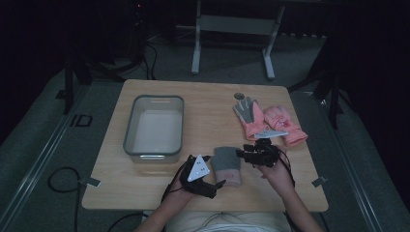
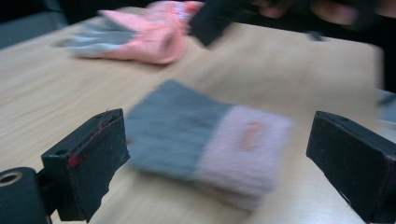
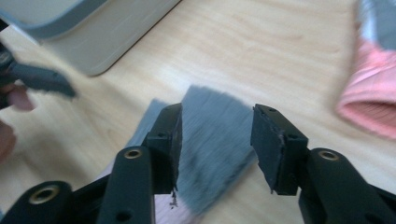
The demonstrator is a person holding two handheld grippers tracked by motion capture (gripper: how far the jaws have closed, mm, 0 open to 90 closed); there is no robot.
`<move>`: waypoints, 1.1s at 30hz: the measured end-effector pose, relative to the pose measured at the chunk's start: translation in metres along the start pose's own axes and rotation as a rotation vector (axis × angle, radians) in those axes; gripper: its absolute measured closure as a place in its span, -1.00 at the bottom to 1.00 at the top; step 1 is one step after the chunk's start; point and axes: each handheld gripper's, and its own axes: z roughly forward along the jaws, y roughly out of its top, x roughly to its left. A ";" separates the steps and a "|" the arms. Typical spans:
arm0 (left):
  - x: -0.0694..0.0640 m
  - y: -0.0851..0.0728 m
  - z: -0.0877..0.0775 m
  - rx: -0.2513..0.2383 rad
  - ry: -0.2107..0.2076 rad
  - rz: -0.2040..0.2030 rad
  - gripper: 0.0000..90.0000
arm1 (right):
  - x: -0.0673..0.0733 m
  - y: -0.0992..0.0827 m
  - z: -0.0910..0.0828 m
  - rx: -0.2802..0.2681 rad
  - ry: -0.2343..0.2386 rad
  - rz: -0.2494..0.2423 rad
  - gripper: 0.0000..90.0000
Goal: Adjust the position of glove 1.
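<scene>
The left gripper stands spread wide around the folded grey-and-pink glove lying on the table, untouched. The right gripper is parted above its grey end. The high view adds a clear bin beyond the left gripper.

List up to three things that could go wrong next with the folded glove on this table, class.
1. The right hand-held gripper stands open with the folded grey-and-pink glove between its jaws; a pad may snag the knit and undo the fold.
2. The left hand-held gripper, also open, straddles the glove and might drag it.
3. The clear bin sits some way off, so a loose carry could drop it.
</scene>
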 end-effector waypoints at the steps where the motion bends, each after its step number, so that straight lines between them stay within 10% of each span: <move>1: 0.000 0.002 0.004 0.013 -0.049 0.011 -0.92 | -0.002 0.003 -0.001 -0.001 0.004 -0.003 0.07; 8: -0.008 0.005 0.034 0.185 -0.129 0.165 -0.84 | -0.022 0.013 0.013 0.027 0.016 0.022 0.03; 12: -0.015 0.000 0.044 0.258 -0.074 0.335 -0.52 | -0.032 0.008 0.032 0.081 0.009 0.053 0.06; 16: -0.020 -0.006 0.050 0.312 -0.057 0.424 -0.30 | -0.038 -0.001 0.046 0.116 0.000 0.089 0.02; 24: -0.015 -0.006 0.051 0.321 -0.050 0.390 0.05 | -0.040 -0.015 0.065 0.184 -0.018 0.137 -0.07; 33: 0.016 -0.005 0.049 0.289 -0.202 0.200 0.47 | -0.036 -0.012 0.081 0.189 0.116 0.200 0.30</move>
